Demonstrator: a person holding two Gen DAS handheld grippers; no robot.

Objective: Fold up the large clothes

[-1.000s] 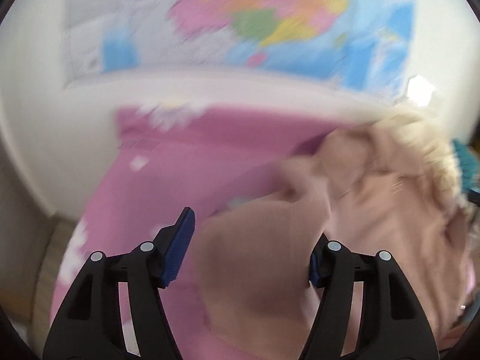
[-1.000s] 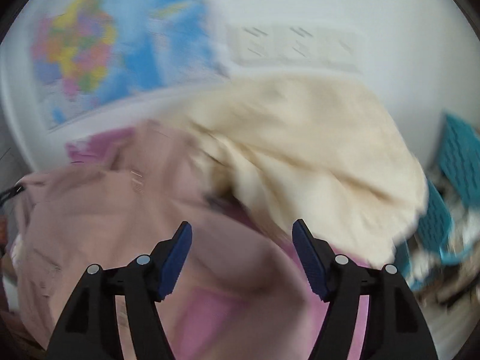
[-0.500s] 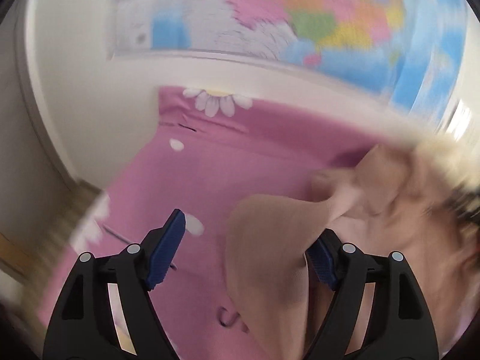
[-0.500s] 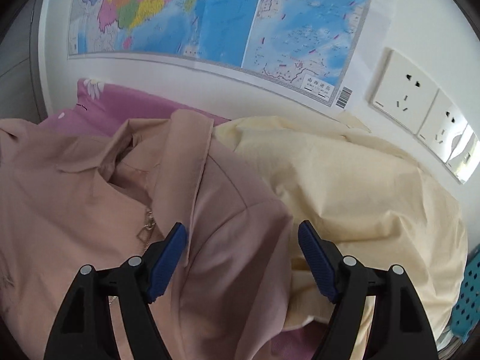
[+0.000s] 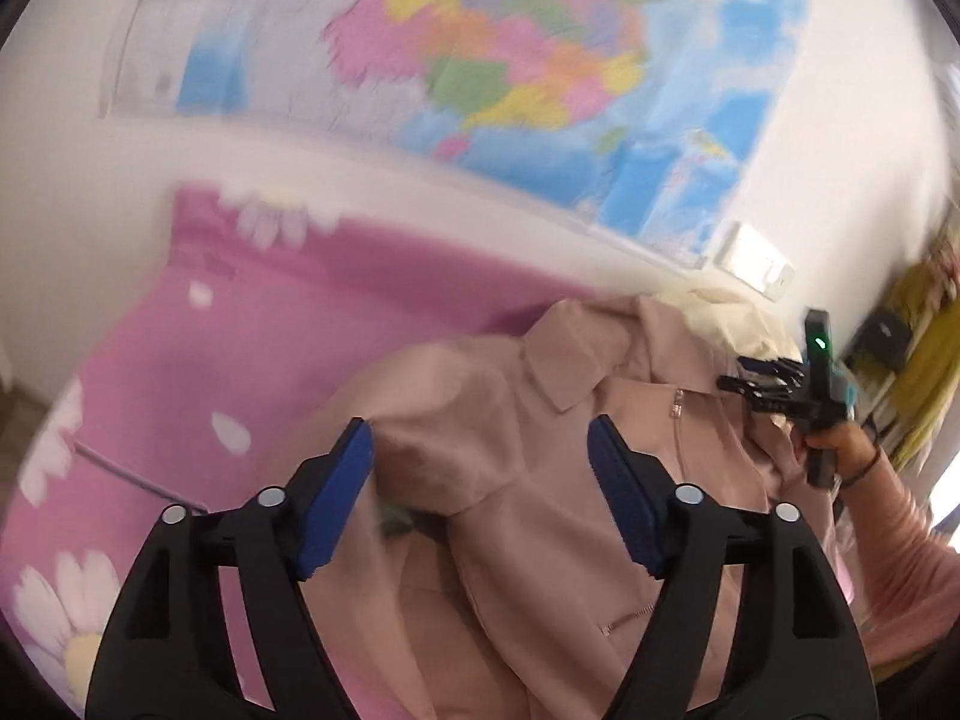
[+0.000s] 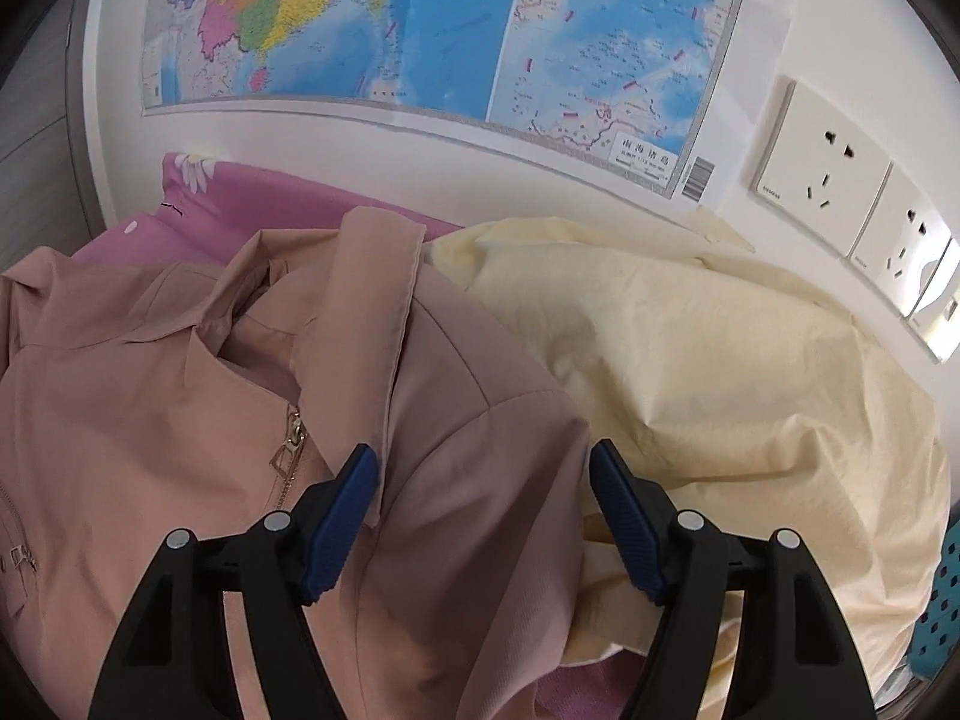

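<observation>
Over jacket [image 6: 180, 396]: right tool [image 6: 483, 516] closing, empty.

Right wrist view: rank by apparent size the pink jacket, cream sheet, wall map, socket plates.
1. pink jacket and cream sheet: look alike in area, and the jacket is cut off by the frame, so unranked.
2. wall map, also cropped at the top.
3. socket plates, clearly smallest.

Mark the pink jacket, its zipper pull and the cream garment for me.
pink jacket [image 6: 480, 456]: right wrist view, on the shoulder panel between the tool's fingers.
zipper pull [image 6: 287, 450]: right wrist view, on the metal tab below the collar.
cream garment [image 6: 720, 372]: right wrist view, on the middle of the crumpled heap.
</observation>
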